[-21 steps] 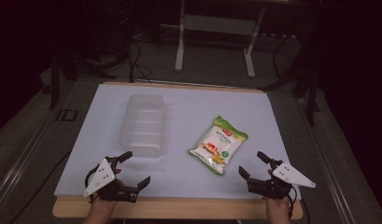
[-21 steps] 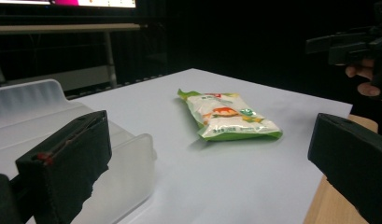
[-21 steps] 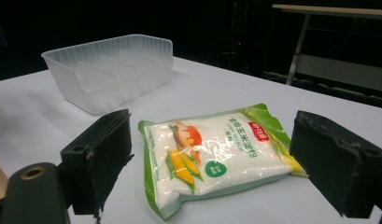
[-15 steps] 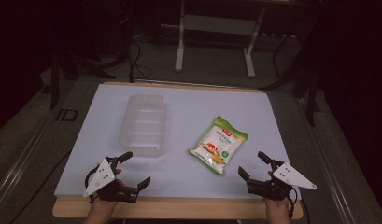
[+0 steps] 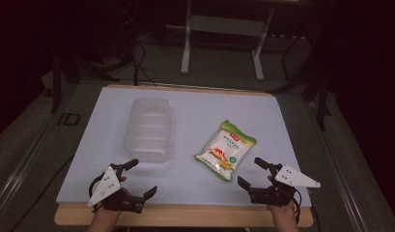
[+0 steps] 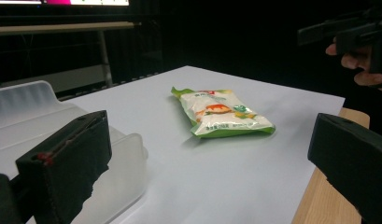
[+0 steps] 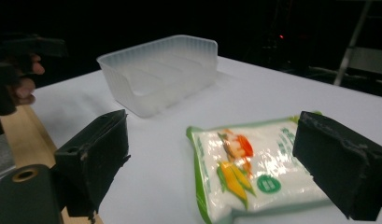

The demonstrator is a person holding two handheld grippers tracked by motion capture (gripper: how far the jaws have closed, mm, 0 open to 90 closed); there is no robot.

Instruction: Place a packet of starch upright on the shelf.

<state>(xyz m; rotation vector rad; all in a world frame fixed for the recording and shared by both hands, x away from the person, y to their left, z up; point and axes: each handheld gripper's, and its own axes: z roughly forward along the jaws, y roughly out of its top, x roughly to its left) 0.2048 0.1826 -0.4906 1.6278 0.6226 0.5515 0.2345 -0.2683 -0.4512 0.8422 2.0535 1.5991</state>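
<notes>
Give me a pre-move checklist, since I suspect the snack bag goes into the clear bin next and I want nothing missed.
1. Right hand-held gripper open and empty: ok, jaws wide apart in the right gripper view.
2. Left hand-held gripper open and empty: ok.
3. Snack bag free to grasp: ok, it lies flat on the white table cover, nothing on it, just ahead of the right hand-held gripper.
4. Clear bin upright, opening up: ok.
5. Bin empty inside: ok, nothing shows through its walls.
6. Path from bag to bin free: ok, bare cover between them.
</notes>
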